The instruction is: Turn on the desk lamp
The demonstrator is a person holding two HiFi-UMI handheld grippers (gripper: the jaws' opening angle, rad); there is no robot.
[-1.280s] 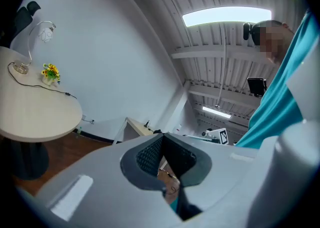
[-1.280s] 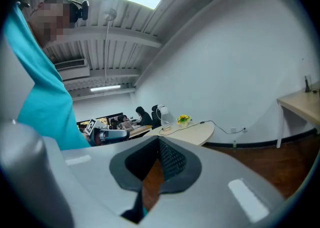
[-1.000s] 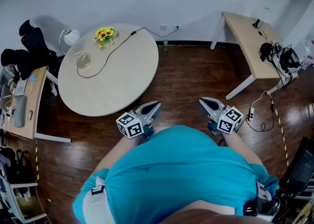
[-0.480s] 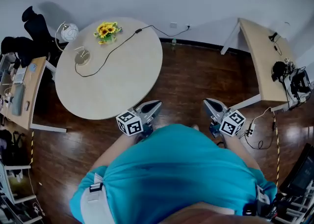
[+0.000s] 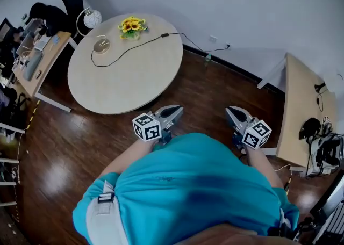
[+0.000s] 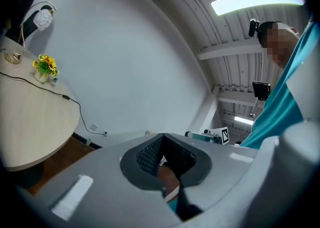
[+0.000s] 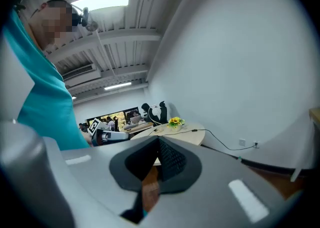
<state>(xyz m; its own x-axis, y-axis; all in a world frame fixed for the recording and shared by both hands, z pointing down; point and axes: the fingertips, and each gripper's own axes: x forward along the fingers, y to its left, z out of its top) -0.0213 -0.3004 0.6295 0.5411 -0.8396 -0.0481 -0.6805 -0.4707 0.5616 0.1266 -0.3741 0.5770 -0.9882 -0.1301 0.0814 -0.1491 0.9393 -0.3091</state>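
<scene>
The desk lamp (image 5: 92,19) stands at the round table's (image 5: 129,77) 11 o'clock edge, its white globe head hanging out past the rim and its round base (image 5: 101,45) resting on the tabletop. A black cord (image 5: 164,35) trails from the base across the wood towards 2 o'clock and runs on to a wall socket (image 5: 214,38). A small bunch of sunflowers (image 5: 131,25) sits near the rim at 12 o'clock, just beside the cord.

The person in a teal shirt (image 5: 193,185) stands on the dark wooden floor (image 5: 209,85), with the table at about 10 o'clock from them and well apart from both tools. The left gripper (image 5: 174,110) points up and away from the body, its jaws together with nothing between them (its own view shows only floor through the hollow behind the tips). The right gripper (image 5: 233,113) is held level with it, jaws likewise closed and empty. A second desk (image 5: 301,109) stands at 3 o'clock.
</scene>
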